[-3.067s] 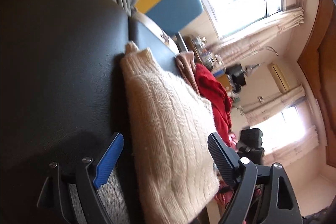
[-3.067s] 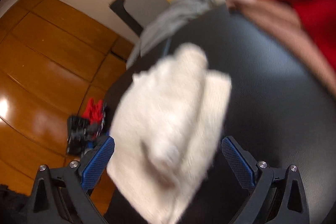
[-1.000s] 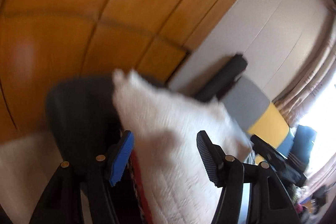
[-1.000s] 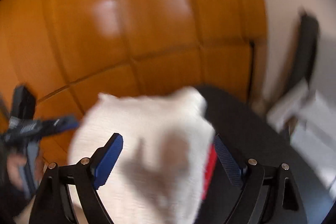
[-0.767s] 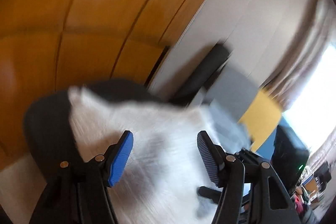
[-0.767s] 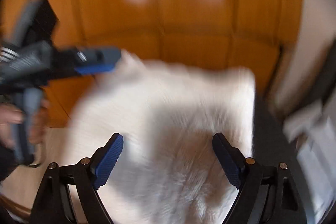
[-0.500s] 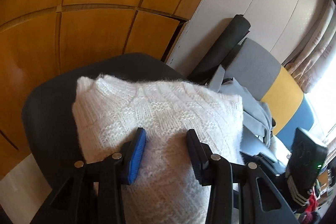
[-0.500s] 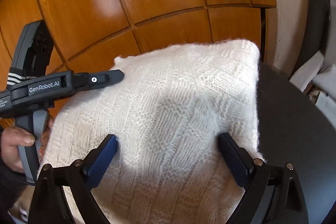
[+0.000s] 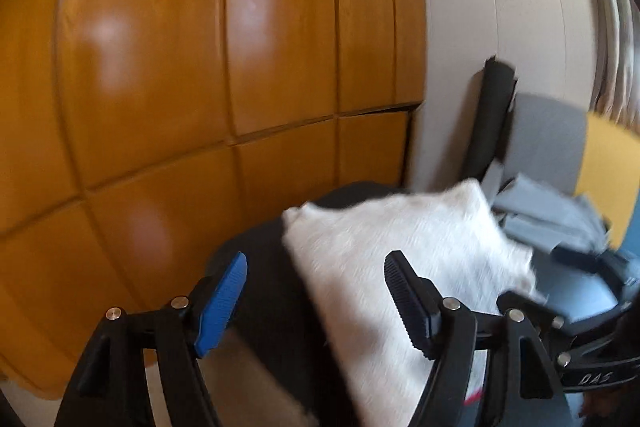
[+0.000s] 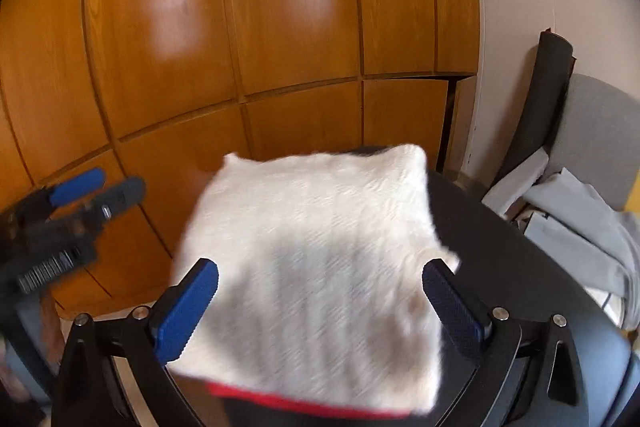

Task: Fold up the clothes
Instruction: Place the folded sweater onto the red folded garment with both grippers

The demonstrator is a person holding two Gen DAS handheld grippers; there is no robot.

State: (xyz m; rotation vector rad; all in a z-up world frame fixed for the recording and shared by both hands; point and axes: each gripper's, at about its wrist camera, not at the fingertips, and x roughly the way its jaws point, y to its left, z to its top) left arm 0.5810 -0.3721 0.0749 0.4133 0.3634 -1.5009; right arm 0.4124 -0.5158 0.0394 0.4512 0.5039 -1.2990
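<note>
Pulled back and spread since half a second ago: left gripper (image 9: 316,301), then nearly pinched on the knit, now wide apart with nothing between the pads, blue pad over dark surface (image 9: 276,311) at 9 o'clock of the bundle. Right gripper (image 10: 320,301) likewise wide, no cloth caught, folded piece lying beyond and between the two pads. White knit sweater (image 10: 320,251) folded to a squarish packet, lying flat on the dark surface, far edge toward 12 o'clock near the wooden panels (image 10: 240,27). Red garment (image 10: 288,405) showing as a thin strip under the packet's near edge at 6 o'clock, so white packet apparently stacked on top of something red; extent of red piece hidden. Left gripper also visible in right wrist view at 9 o'clock (image 10: 92,187), off the packet. Grey clothing (image 10: 580,223) heaped at 3 o'clock against a grey chair (image 10: 600,131), well apart from the packet. Both views motion-blurred; knit texture soft, edges not crisp. Judged step: release after setting the folded sweater down on the stack, this garment looking done, folded and placed. Judged next: withdrawal clear of the packet without snagging the loose knit, then, if more remains to fold, turning toward an unfolded garment such as the grey heap at 3 o'clock. Whether the grey heap awaits folding not settled by these views.
</note>
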